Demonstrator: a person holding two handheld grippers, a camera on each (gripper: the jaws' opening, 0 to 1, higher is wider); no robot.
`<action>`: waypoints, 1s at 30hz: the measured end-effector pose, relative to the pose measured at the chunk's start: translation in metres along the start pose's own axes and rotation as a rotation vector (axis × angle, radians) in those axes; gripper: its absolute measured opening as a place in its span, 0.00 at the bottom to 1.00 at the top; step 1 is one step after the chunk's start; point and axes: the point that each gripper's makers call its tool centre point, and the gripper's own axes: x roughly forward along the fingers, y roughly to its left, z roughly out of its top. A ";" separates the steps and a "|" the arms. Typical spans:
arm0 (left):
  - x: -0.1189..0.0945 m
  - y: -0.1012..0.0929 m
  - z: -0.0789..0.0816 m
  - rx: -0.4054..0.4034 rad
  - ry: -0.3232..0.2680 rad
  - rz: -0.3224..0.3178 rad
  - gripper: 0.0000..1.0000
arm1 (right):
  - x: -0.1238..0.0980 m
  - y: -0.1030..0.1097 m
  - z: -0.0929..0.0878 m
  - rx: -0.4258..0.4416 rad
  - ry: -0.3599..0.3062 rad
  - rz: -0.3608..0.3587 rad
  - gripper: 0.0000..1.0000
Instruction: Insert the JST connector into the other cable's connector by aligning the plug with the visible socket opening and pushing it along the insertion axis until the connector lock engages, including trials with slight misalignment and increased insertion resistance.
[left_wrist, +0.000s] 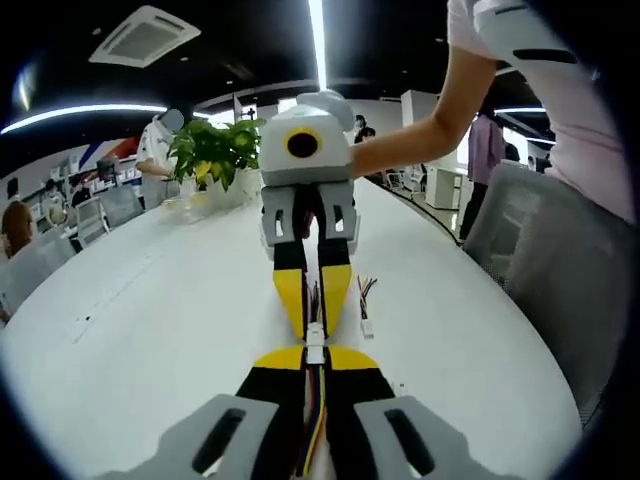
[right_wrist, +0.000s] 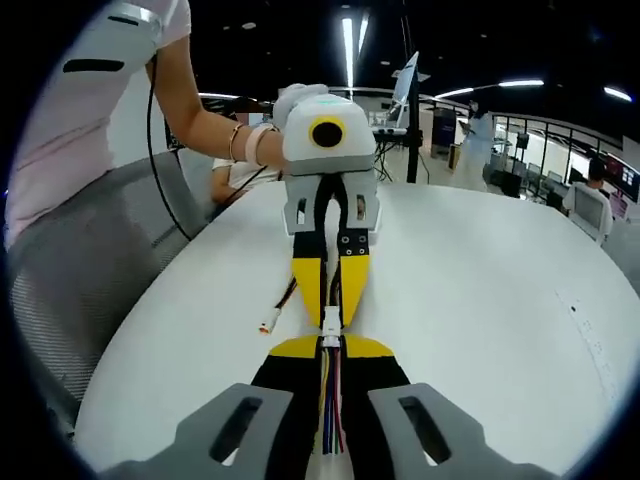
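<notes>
Left gripper (left_wrist: 314, 372): my jaws are closed on a cable with its coloured wires running back between them; the white plug (left_wrist: 315, 352) sticks out just past the tips.

Right gripper (right_wrist: 330, 362): my jaws are closed on the other cable, wires trailing back toward me; its white socket (right_wrist: 331, 322) sits at the tips.

Meeting point: the two grippers face each other tip to tip over the table (left_wrist: 150, 300), yellow jaw ends nearly touching, with the white connectors between them.

Axis: both cables lie along one line, running straight from one gripper into the other. I judge the push must go along that line, each hand toward the other; neither is nearer.

State of the joint: plug and socket touch or overlap. I cannot tell whether the lock has caught.

Spare cable (left_wrist: 365, 305): a short loose lead lies on the table just beside the jaws, toward the edge nearest my body; it appears in the right gripper view too.

Hard to see: the socket opening and the latch are hidden by the jaw tips and too small to read. Any slight tilt between the halves cannot be judged.

Farther out: a plant (left_wrist: 212, 150) stands toward the table's far end.
</notes>
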 end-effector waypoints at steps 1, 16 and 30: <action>0.001 0.001 -0.002 -0.004 0.002 0.000 0.00 | 0.001 -0.001 -0.001 -0.001 -0.001 0.000 0.02; 0.011 -0.001 -0.018 -0.037 0.042 -0.010 0.00 | 0.011 -0.001 -0.024 0.048 -0.015 -0.016 0.03; 0.015 -0.003 -0.027 -0.058 0.072 -0.008 0.00 | 0.015 0.003 -0.026 0.057 -0.024 -0.033 0.04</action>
